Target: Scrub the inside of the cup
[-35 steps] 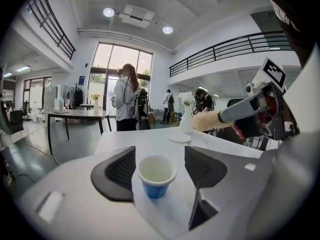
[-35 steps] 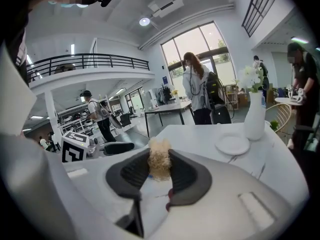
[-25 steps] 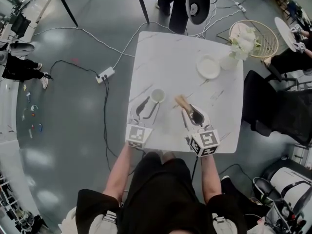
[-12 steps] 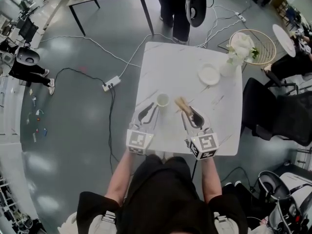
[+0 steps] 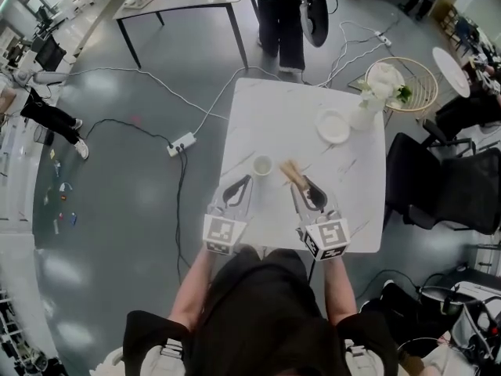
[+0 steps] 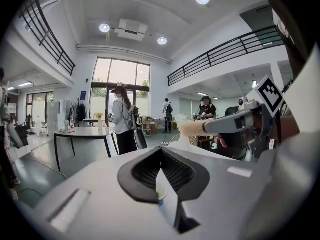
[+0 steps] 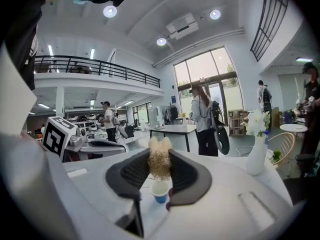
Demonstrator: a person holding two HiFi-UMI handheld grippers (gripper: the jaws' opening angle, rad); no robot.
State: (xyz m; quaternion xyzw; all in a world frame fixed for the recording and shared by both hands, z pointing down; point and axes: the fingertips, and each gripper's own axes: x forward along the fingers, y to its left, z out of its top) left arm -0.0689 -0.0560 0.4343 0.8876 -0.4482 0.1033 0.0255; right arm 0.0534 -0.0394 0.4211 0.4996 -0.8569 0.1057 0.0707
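Cup, small, white, blue-bottomed (image 5: 262, 165), stands mouth up on the white marble table (image 5: 352, 186). Right gripper (image 5: 302, 182) jaws pinch a tan straw brush (image 5: 292, 169) that points forward. The cup sits just left of its tip. Left gripper (image 5: 244, 182) jaws have just been closing and are pressed together, with nothing between them.

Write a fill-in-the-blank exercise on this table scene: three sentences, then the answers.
1. The right gripper is shut on a ____.
2. The cup stands upright on the white ____.
3. The vase holds ____ flowers.
Missing words: brush; table; white.
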